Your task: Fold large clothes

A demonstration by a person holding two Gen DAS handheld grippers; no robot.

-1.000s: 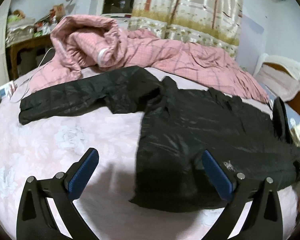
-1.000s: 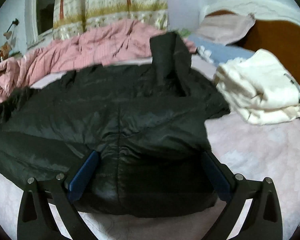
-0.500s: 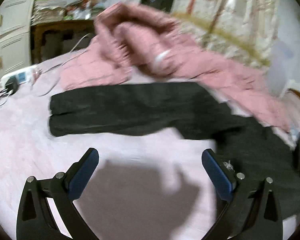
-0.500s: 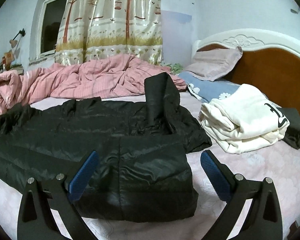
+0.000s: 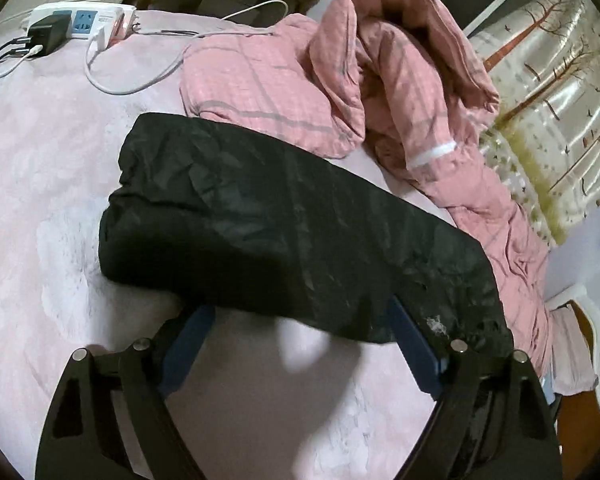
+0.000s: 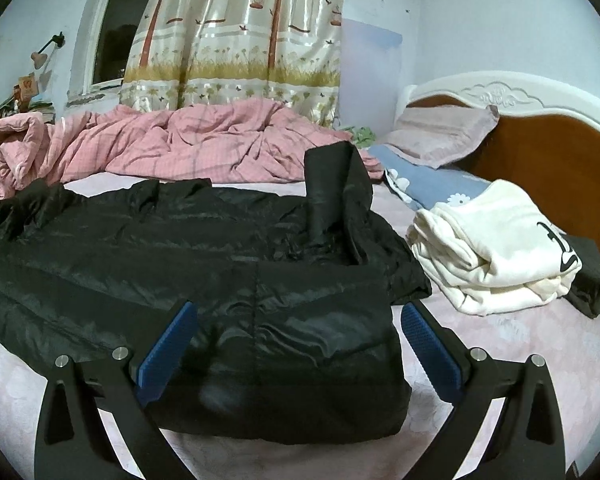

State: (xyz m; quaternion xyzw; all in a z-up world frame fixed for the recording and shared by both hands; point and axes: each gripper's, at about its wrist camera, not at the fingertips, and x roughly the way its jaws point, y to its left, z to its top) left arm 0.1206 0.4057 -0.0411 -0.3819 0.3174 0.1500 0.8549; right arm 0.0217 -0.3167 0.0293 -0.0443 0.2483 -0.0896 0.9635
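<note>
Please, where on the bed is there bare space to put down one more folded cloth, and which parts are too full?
Bare sheet lies between the black jacket's sleeve and the power strip, though a white cable crosses its far part. Another bare patch is in front of the folded white garment, beside the jacket's hem. Crowded: the far side with the pink quilt and the pillows.

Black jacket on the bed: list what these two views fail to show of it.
- Left wrist view: the jacket sleeve hides the fingertips of the left hand-held gripper; grip unclear as its jaws are closing.
- Right wrist view: the jacket is cut off at the left edge.
- Its folded hem hides the bed sheet underneath.
</note>
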